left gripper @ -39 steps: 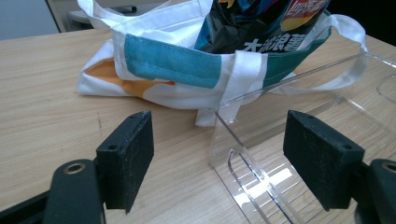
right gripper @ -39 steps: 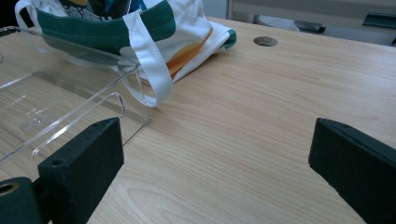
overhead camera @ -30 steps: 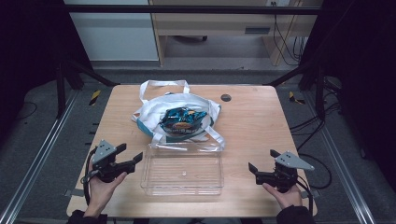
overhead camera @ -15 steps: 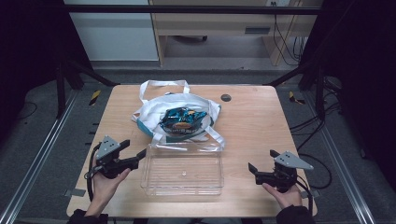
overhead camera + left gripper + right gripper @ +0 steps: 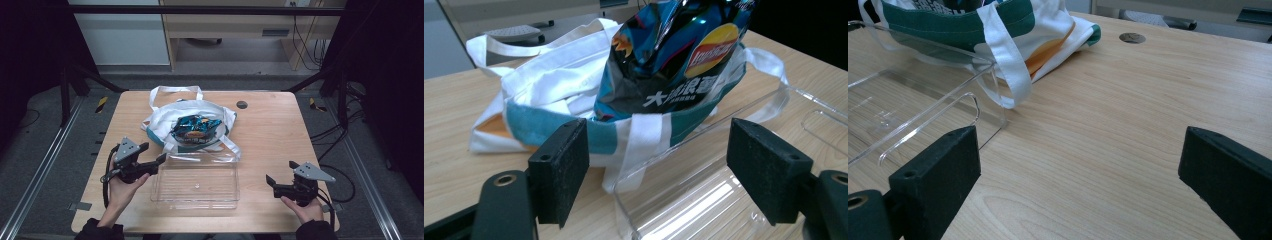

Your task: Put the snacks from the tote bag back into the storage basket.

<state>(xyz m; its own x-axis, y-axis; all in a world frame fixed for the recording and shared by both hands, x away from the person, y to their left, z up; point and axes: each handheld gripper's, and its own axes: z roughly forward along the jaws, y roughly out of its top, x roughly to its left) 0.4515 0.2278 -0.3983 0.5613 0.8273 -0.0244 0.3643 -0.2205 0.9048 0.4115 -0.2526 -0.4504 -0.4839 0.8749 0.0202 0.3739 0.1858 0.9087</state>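
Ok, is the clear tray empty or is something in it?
Empty. The tray shows bare table through its floor in the high view. The chip bag sits in the tote behind it.

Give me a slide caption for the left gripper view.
Open left gripper faces a chip bag in a white tote behind a clear tray.
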